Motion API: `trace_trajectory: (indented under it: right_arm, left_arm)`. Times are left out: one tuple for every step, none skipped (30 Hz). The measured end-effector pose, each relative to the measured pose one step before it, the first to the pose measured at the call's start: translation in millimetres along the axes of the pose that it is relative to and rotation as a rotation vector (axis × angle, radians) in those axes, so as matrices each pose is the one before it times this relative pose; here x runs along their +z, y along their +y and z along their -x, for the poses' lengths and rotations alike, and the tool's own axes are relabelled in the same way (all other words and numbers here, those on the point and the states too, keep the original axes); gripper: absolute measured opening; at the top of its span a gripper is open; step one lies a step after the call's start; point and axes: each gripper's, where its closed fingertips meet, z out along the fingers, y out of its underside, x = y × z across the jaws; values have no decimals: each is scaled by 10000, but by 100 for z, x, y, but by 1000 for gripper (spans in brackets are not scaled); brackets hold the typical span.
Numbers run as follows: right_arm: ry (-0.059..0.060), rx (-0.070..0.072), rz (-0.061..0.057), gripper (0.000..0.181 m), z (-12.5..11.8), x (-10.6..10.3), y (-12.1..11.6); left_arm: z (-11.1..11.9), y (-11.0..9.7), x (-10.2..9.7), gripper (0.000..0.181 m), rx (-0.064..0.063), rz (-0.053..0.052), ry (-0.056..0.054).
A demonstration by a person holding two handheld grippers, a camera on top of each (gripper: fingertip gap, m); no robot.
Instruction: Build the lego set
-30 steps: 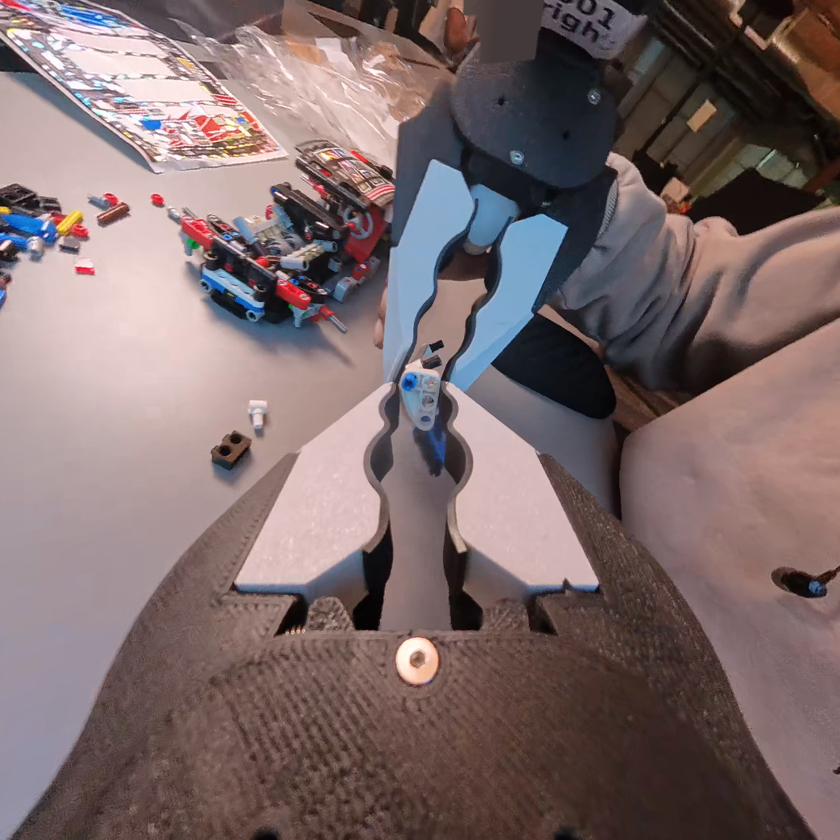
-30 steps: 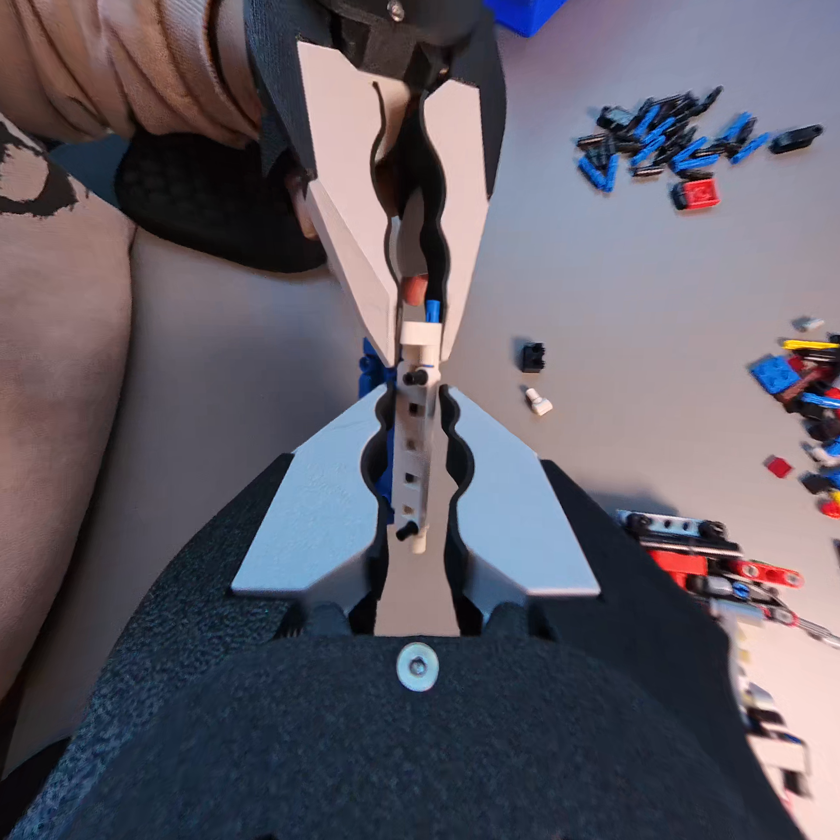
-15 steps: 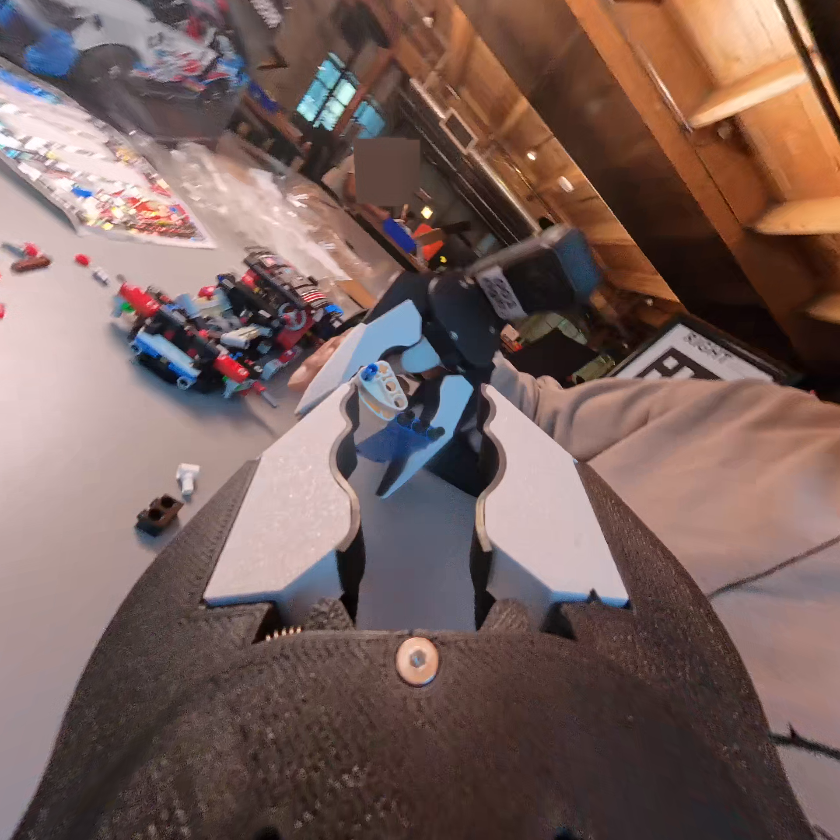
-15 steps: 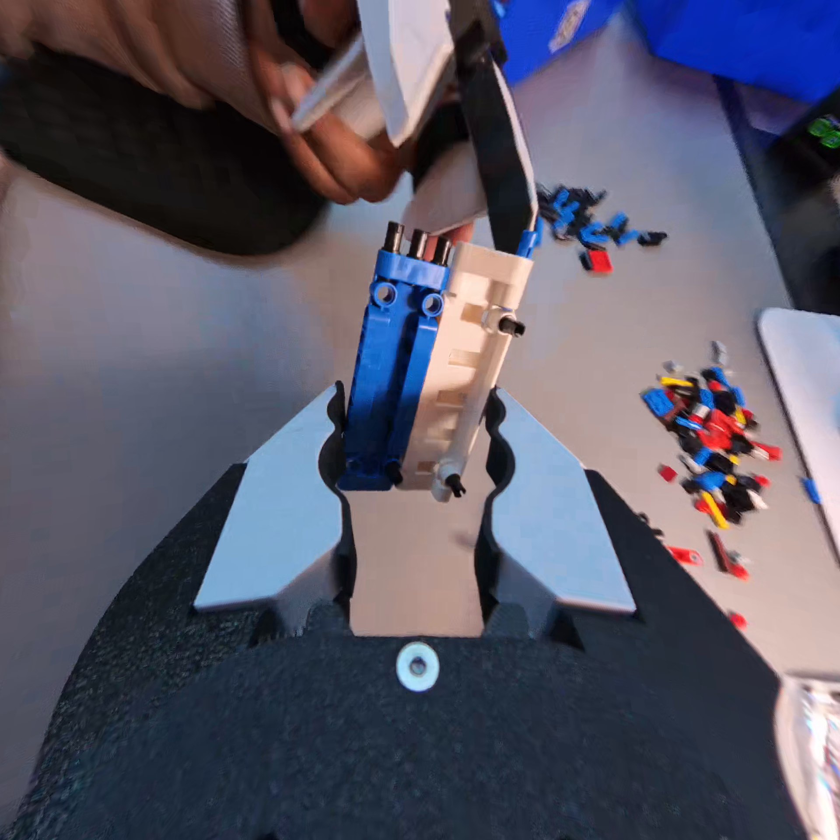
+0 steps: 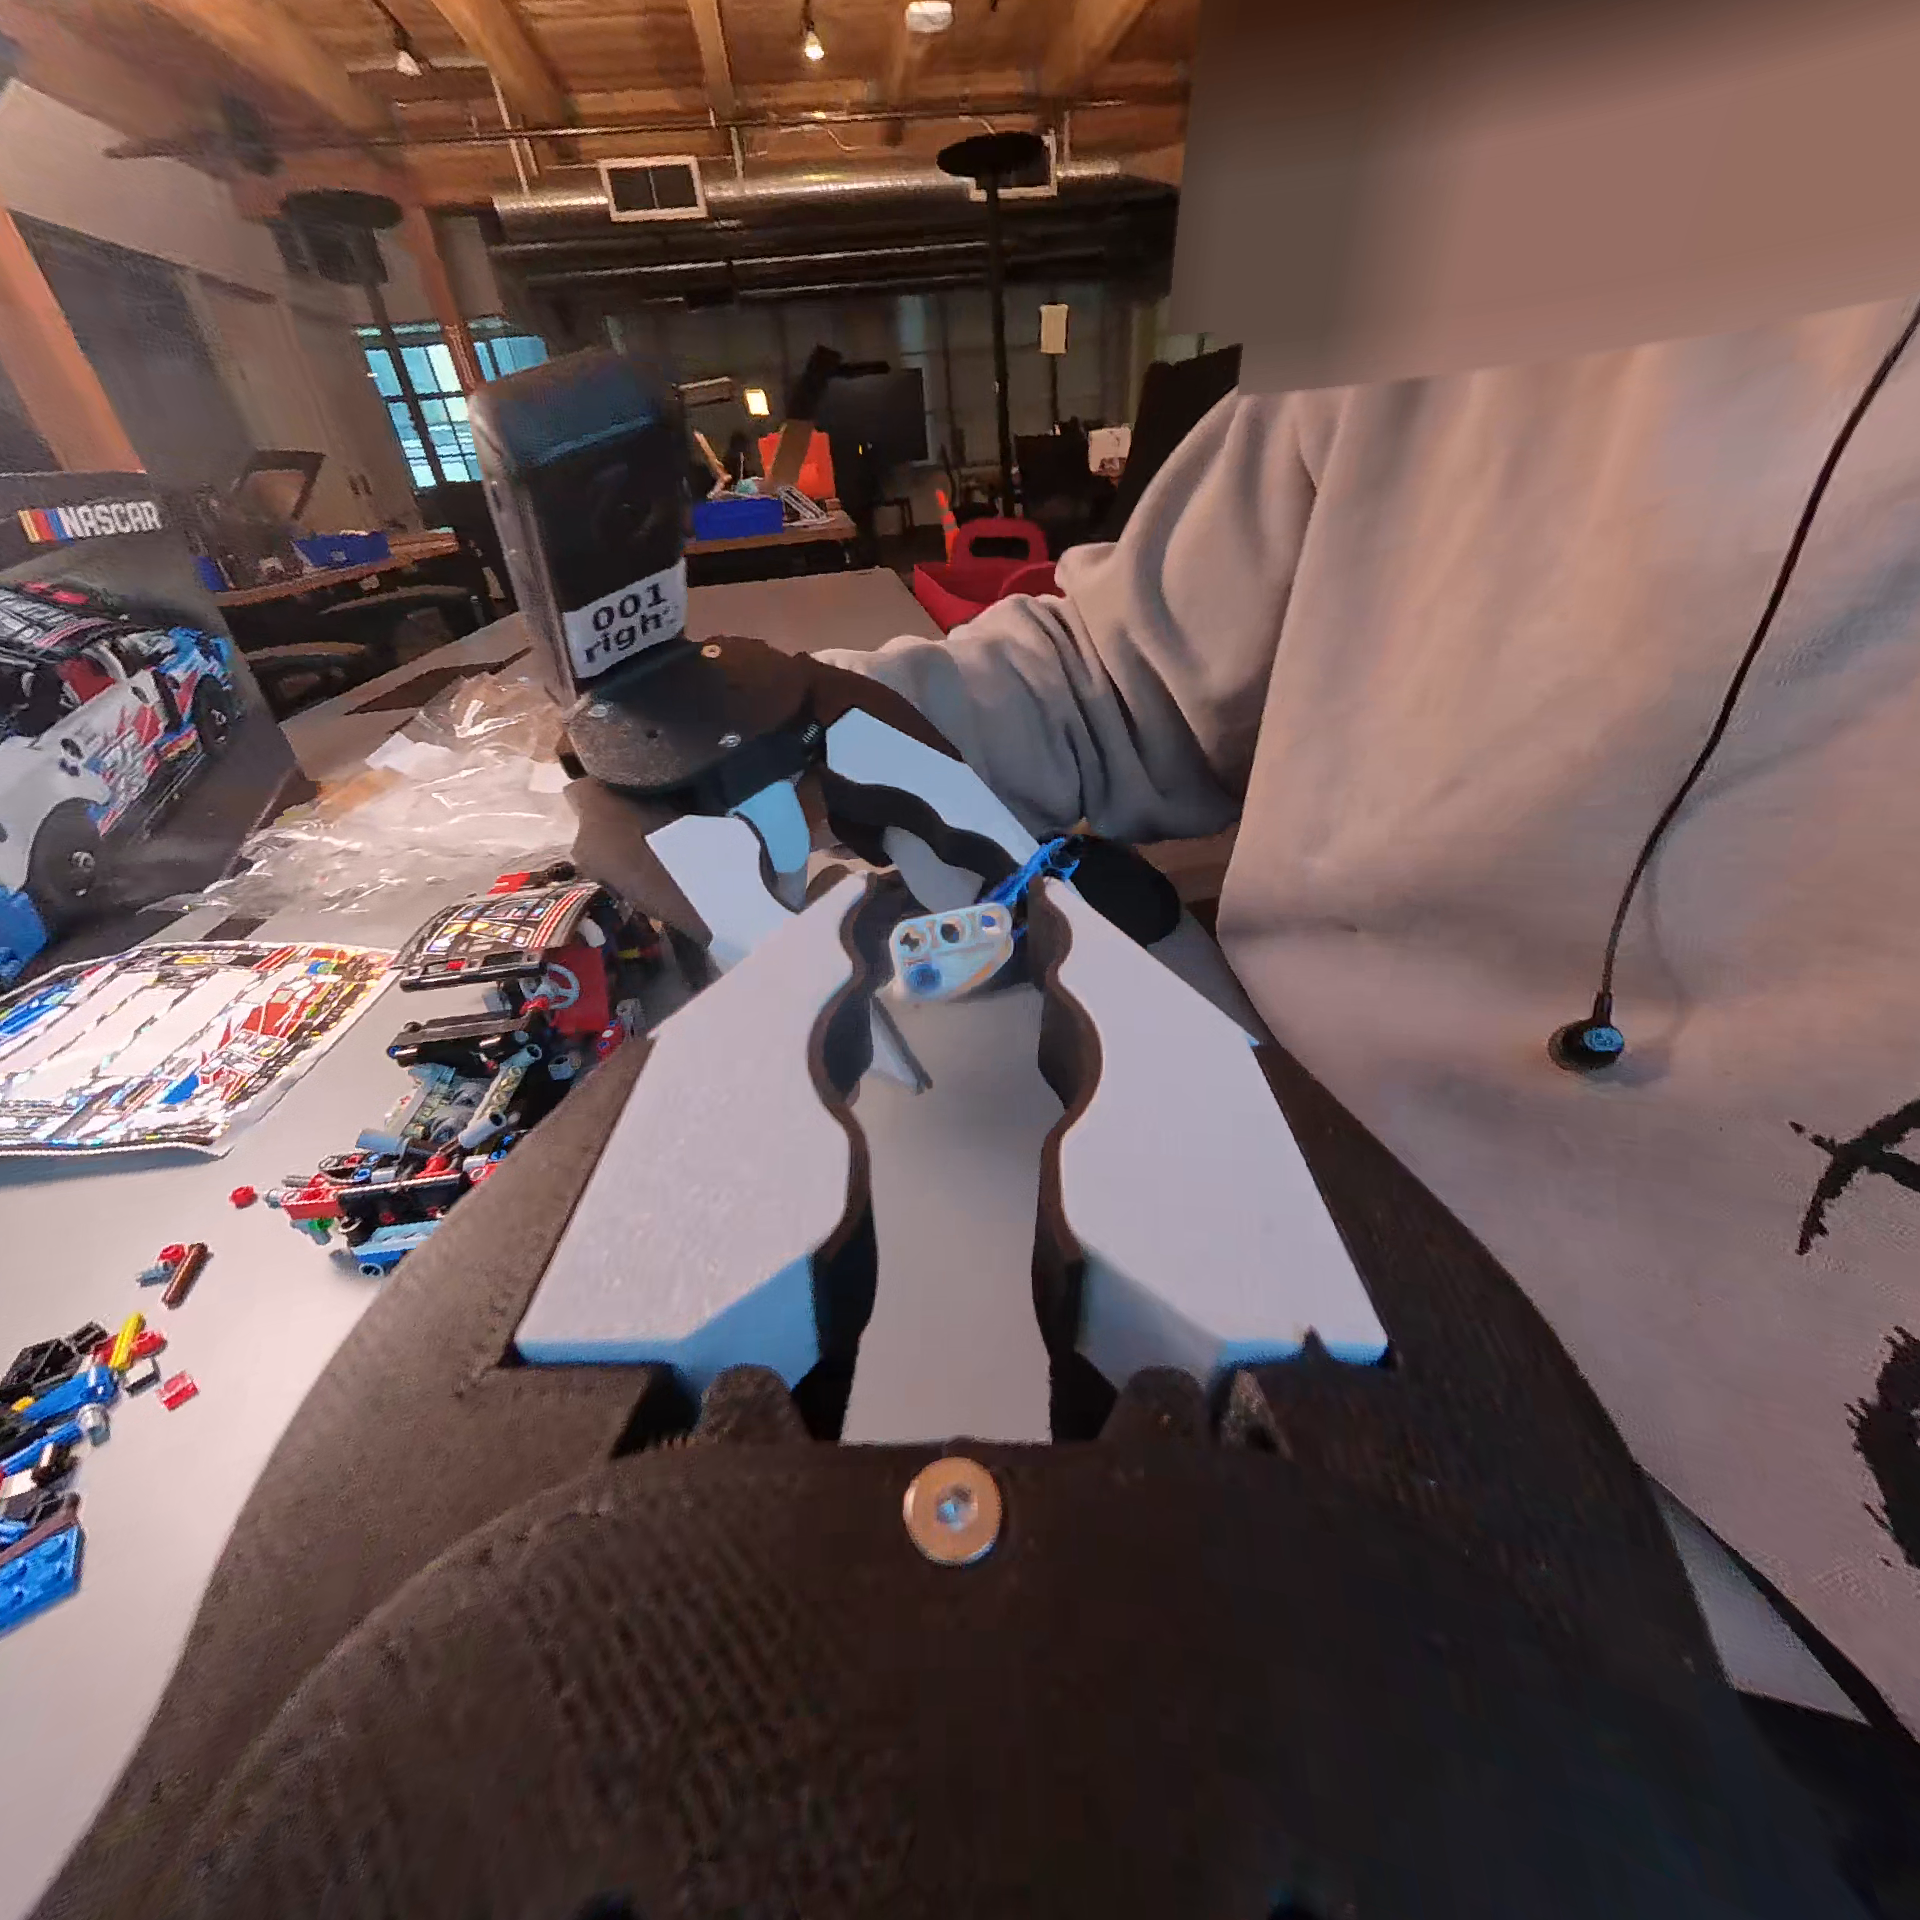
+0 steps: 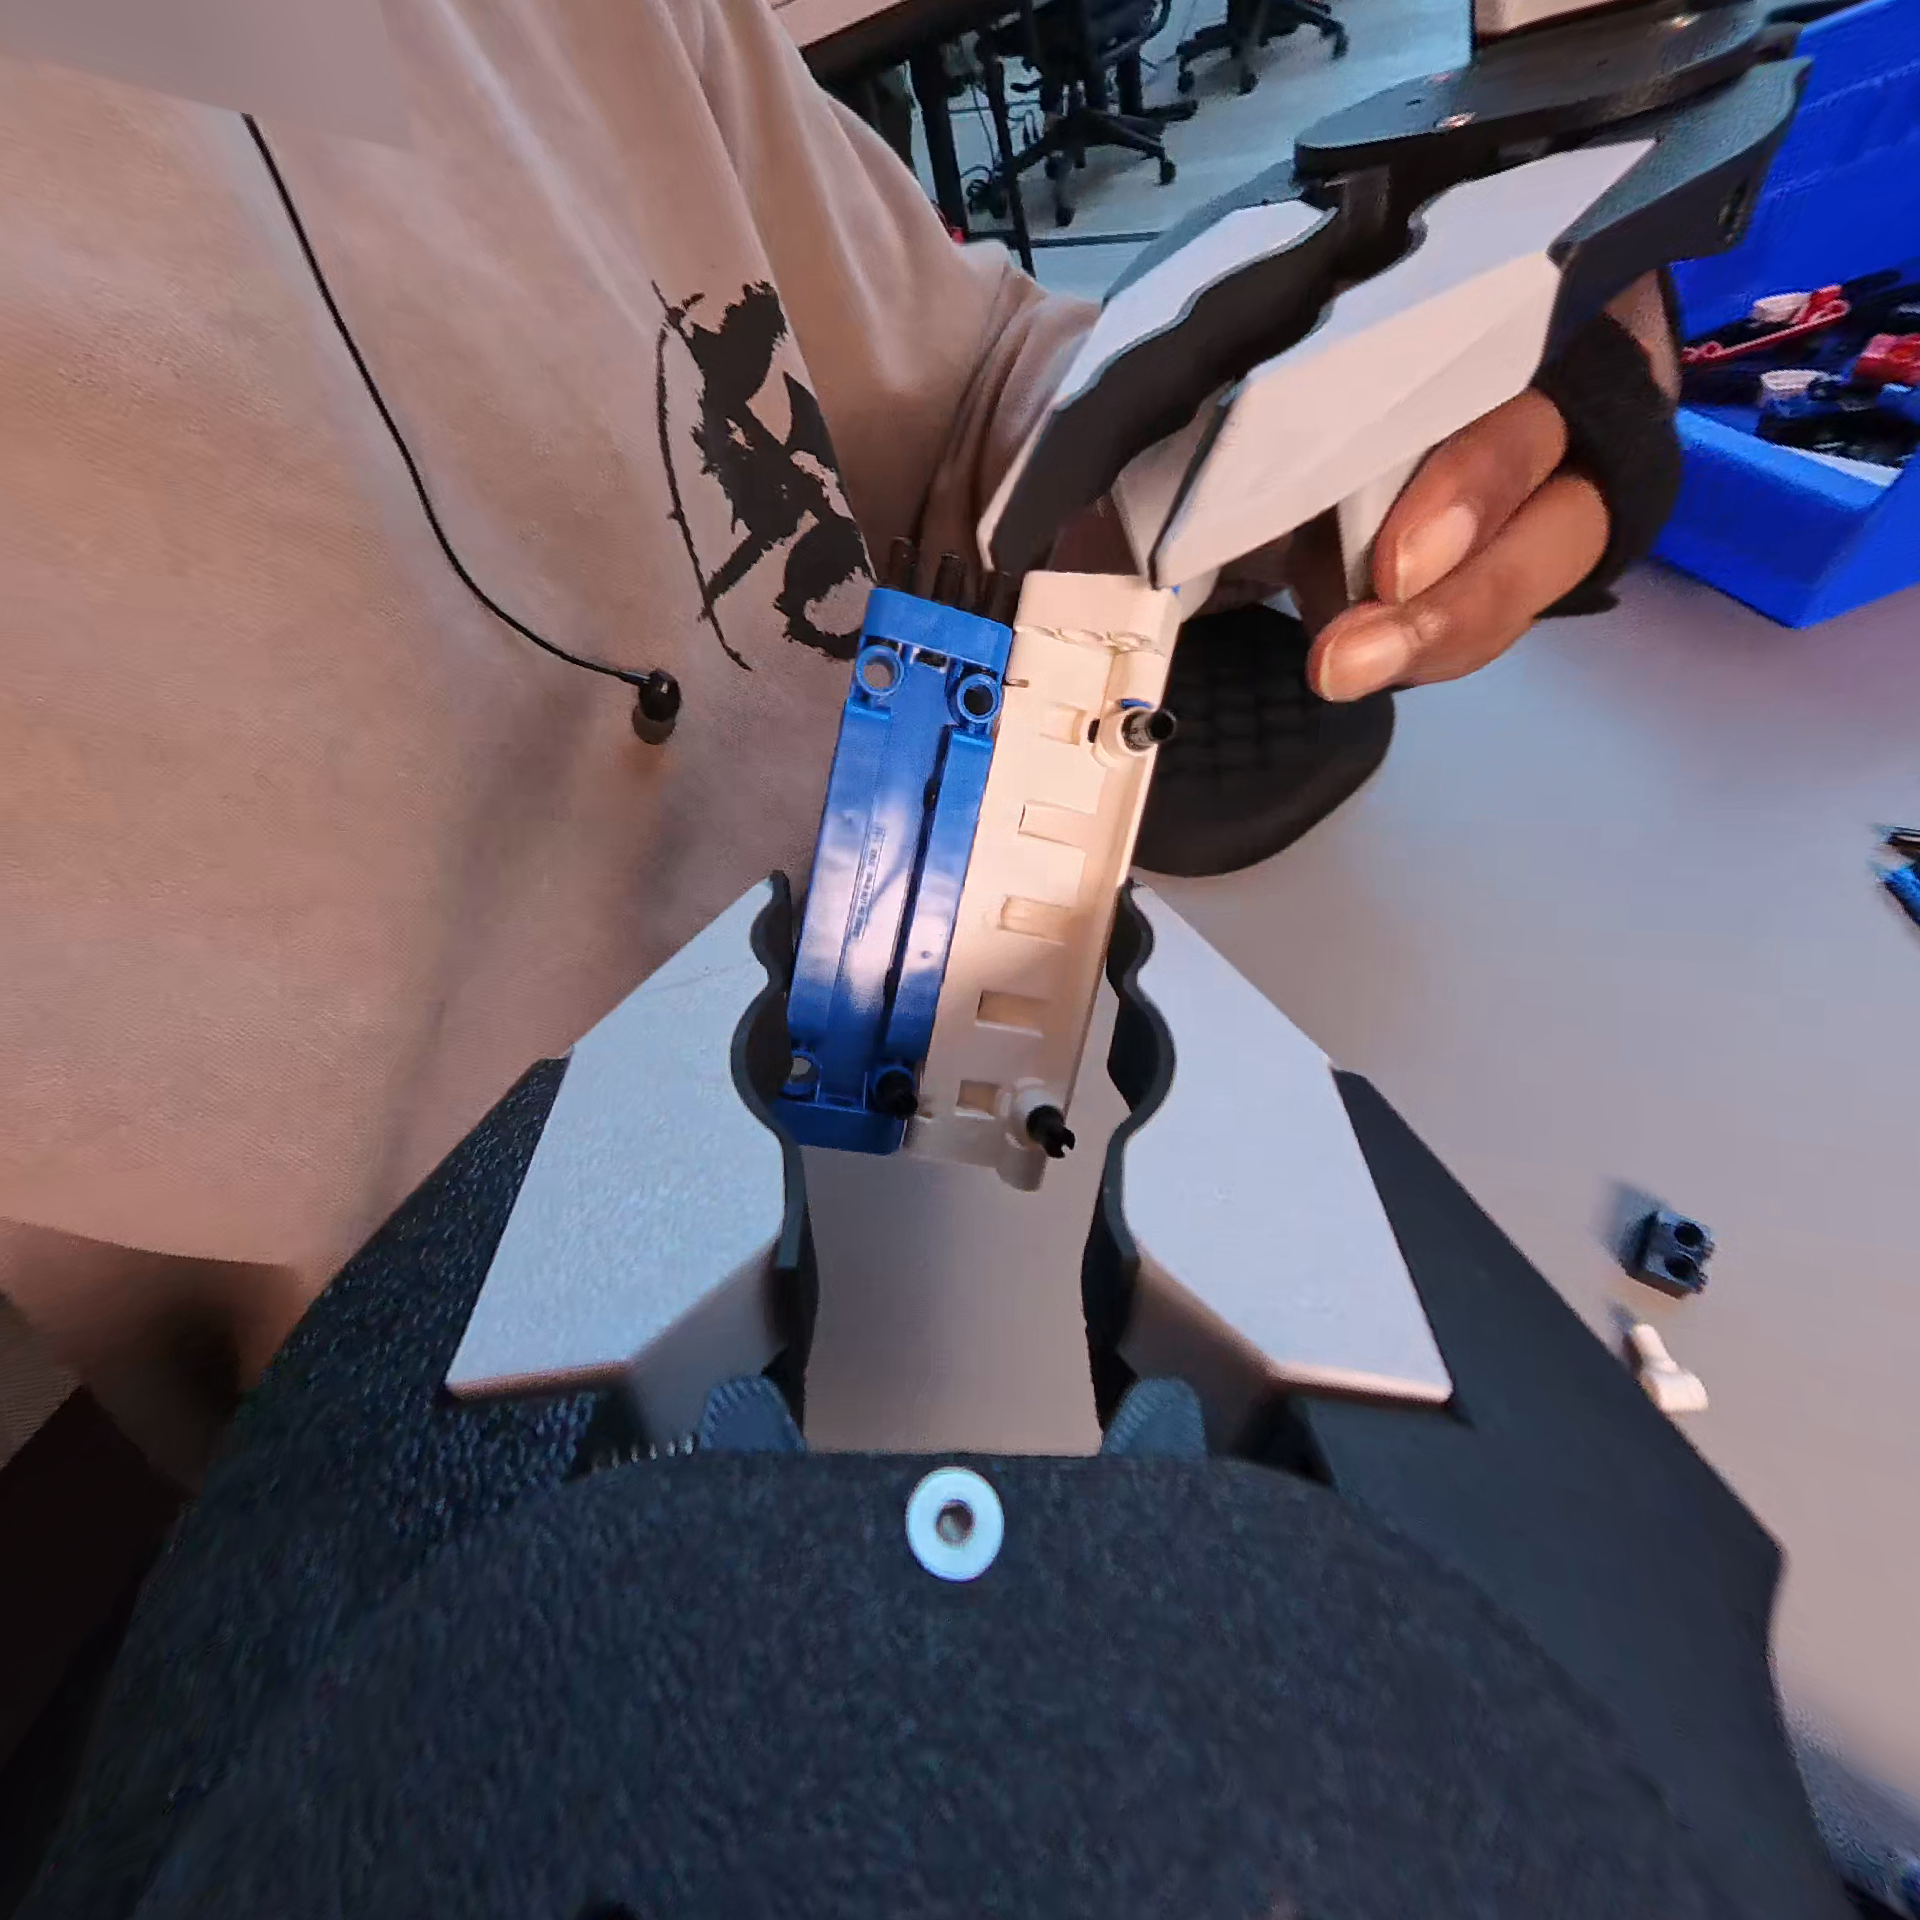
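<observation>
Right wrist view: your right gripper (image 6: 945, 914) pinches the blue-and-white lego subassembly (image 6: 966, 883) by its sides, raised above the grey table (image 6: 1558, 935). Your left gripper (image 6: 1081, 561), jaws spread, meets the subassembly's far end.

Up top in the left wrist view, a timber-beamed ceiling (image 5: 644, 62) ran across, spotlights (image 5: 814, 44) glowing, a grey duct (image 5: 831, 192) beneath. Teal-lit windows (image 5: 442, 390) sat at mid-left, behind dark stands. In the right wrist view, office chairs (image 6: 1101, 94) stood at the upper centre, on pale floor.
</observation>
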Motion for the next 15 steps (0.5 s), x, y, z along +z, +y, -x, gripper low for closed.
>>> trace_trajectory:
  right_arm:
    - [-218,51,-121,59,338,-42,-278]
    - [-123,7,-95,59,214,-72,-270]
    - [-107,8,-33,59,199,-37,-177]
    - [-135,29,-15,59,223,0,-145]
    - [-110,53,30,59,157,41,-44]
    - [-91,64,85,59,87,86,76]
    - [-88,83,98,58,47,99,114]
    - [-122,99,149,58,88,102,239]
    - [-36,94,131,58,-33,78,259]
    - [-6,23,55,58,-23,37,154]
    - [72,6,23,58,-101,-20,111]
    - [117,-12,-37,58,-117,-91,2]
    - [128,-15,-87,58,-94,-161,-103]
    - [181,-19,-13,58,-123,-156,-54]
    - [257,-72,67,58,-184,-131,37]
  left_arm:
    - [-347,10,-60,28,82,127,144]
    - [-317,-37,-92,29,57,85,133]
    - [-192,-15,-18,30,154,103,17]
    - [80,137,63,30,266,207,-181]
    - [265,154,134,29,332,226,-315]
    - [46,54,172,27,289,148,-172]
    - [-173,13,197,24,199,124,-13]
    - [-114,21,157,22,194,126,-46]
    - [17,18,87,20,196,113,-116]
    - [-9,143,56,20,155,176,-77]
    - [29,149,10,20,57,162,-69]
    - [96,75,-9,20,13,84,-99]
    - [126,35,-27,20,-60,-3,-88]
    - [154,42,-23,20,-158,-34,-62]
    - [189,55,1,20,-148,-51,-83]
